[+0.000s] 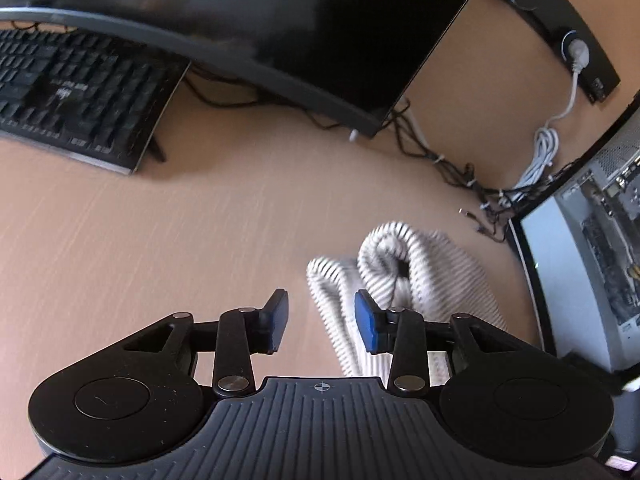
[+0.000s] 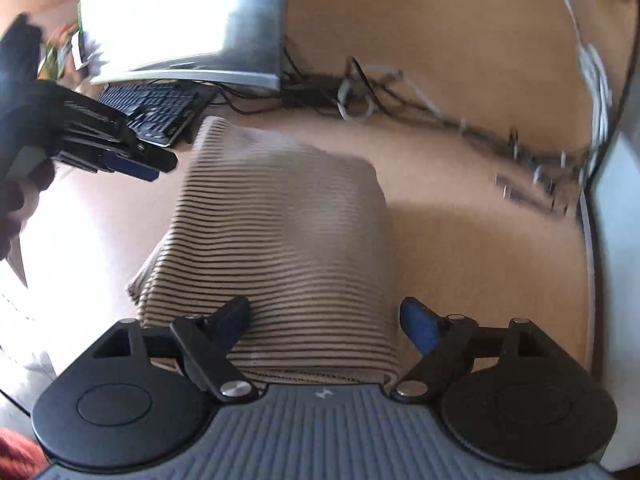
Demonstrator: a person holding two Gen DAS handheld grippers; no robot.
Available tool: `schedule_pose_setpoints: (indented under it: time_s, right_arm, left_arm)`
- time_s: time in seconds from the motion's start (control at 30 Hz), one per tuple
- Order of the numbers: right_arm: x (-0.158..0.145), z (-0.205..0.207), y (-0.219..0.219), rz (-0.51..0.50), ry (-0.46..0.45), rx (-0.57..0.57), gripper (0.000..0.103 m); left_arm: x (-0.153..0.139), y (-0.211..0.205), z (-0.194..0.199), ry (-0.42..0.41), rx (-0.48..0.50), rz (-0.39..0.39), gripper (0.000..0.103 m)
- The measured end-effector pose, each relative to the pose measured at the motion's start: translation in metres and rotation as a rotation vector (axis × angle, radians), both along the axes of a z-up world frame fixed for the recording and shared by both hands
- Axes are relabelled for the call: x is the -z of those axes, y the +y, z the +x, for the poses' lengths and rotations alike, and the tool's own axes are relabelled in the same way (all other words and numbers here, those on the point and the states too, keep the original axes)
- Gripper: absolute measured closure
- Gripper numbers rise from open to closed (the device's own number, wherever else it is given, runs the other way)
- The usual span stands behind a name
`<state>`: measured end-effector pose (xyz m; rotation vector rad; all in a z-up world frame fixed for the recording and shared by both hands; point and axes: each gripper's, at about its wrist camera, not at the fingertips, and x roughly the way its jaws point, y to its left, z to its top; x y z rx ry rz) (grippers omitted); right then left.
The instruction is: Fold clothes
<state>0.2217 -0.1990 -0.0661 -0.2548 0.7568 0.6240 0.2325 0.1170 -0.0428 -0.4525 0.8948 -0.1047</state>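
Note:
A folded striped garment [image 2: 280,240], beige with thin dark stripes, lies on the wooden desk [image 2: 460,248]. My right gripper [image 2: 326,320] hovers over its near edge, open, with nothing between its blue pads. In the left wrist view the same garment [image 1: 404,272] shows as a rolled, folded bundle to the right of my left gripper [image 1: 322,320], which is open and empty; the right fingertip overlaps the cloth's edge in the picture. The left gripper [image 2: 148,168] also appears in the right wrist view, held in a gloved hand at the garment's far left corner.
A black keyboard [image 1: 76,92] and a dark monitor [image 1: 280,24] stand at the back of the desk. Tangled cables [image 1: 460,164] and a white cord [image 1: 540,148] run along the back right. A computer case [image 1: 600,248] borders the right side.

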Motion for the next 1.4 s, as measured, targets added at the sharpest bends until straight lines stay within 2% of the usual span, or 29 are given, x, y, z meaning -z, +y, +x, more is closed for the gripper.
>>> schedule_pose_setpoints:
  time_s: [0.1, 0.2, 0.33, 0.4, 0.43, 0.5, 0.6, 0.67, 0.7, 0.73, 0.77, 0.8, 0.97, 1.0, 1.03, 1.07, 1.13, 1.23, 1.4]
  right_arm:
    - [-0.016, -0.022, 0.01, -0.022, -0.076, -0.121, 0.02]
    - [-0.023, -0.045, 0.03, -0.033, -0.092, -0.283, 0.02]
    - [0.0, -0.06, 0.064, -0.203, -0.153, -0.41, 0.024]
    - [0.009, -0.057, 0.068, -0.267, -0.167, -0.411, 0.059]
    - [0.005, -0.052, 0.064, -0.247, -0.151, -0.394, 0.063]
    - [-0.008, -0.039, 0.053, -0.168, -0.099, -0.329, 0.088]
    - [-0.028, -0.012, 0.034, -0.029, -0.029, -0.187, 0.09]
    - [-0.045, 0.008, 0.02, 0.161, 0.098, -0.11, 0.091]
    - [-0.057, 0.013, 0.017, 0.272, 0.145, -0.106, 0.091]
    - [-0.067, 0.015, 0.018, 0.334, 0.159, -0.12, 0.091]
    - [-0.075, 0.015, 0.021, 0.356, 0.155, -0.138, 0.091]
    - [-0.079, 0.016, 0.026, 0.376, 0.16, -0.155, 0.091]
    - [-0.04, 0.035, 0.043, 0.335, 0.292, -0.15, 0.091]
    - [-0.032, 0.035, 0.042, 0.333, 0.318, -0.143, 0.091]
    - [-0.025, 0.035, 0.042, 0.328, 0.336, -0.137, 0.091]
    - [-0.019, 0.035, 0.042, 0.321, 0.351, -0.137, 0.091]
    - [-0.007, 0.031, 0.043, 0.294, 0.371, -0.149, 0.091]
    - [0.004, 0.017, 0.045, 0.24, 0.358, -0.18, 0.09]
    - [0.007, -0.003, 0.054, 0.172, 0.291, -0.205, 0.09]
  left_arm:
    - [0.003, -0.004, -0.008, 0.003, 0.003, 0.031, 0.06]
    - [0.006, -0.008, -0.016, -0.004, 0.007, 0.033, 0.059]
    - [0.011, -0.018, -0.019, 0.007, 0.03, 0.022, 0.06]
    - [0.013, -0.026, -0.02, 0.012, 0.053, 0.026, 0.06]
    - [0.014, -0.03, -0.02, 0.015, 0.064, 0.028, 0.061]
    - [0.017, -0.037, -0.02, 0.018, 0.087, 0.033, 0.064]
    - [0.022, -0.046, -0.019, 0.028, 0.108, 0.041, 0.068]
    - [0.026, -0.049, -0.018, 0.044, 0.12, 0.026, 0.075]
    - [0.028, -0.05, -0.017, 0.051, 0.125, 0.014, 0.078]
    - [0.03, -0.051, -0.017, 0.059, 0.125, -0.003, 0.084]
    - [0.032, -0.052, -0.016, 0.065, 0.125, -0.019, 0.088]
    - [0.034, -0.053, -0.016, 0.068, 0.122, -0.031, 0.088]
    - [0.043, -0.051, -0.02, 0.076, 0.147, -0.155, 0.088]
    - [0.045, -0.049, -0.023, 0.083, 0.158, -0.158, 0.087]
    - [0.045, -0.046, -0.025, 0.088, 0.163, -0.154, 0.082]
    - [0.046, -0.042, -0.027, 0.093, 0.163, -0.153, 0.072]
    - [0.044, -0.023, -0.031, 0.102, 0.119, -0.172, 0.068]
    - [0.024, -0.01, -0.03, 0.049, 0.103, -0.128, 0.065]
    - [-0.01, -0.03, -0.008, -0.063, 0.173, -0.199, 0.063]
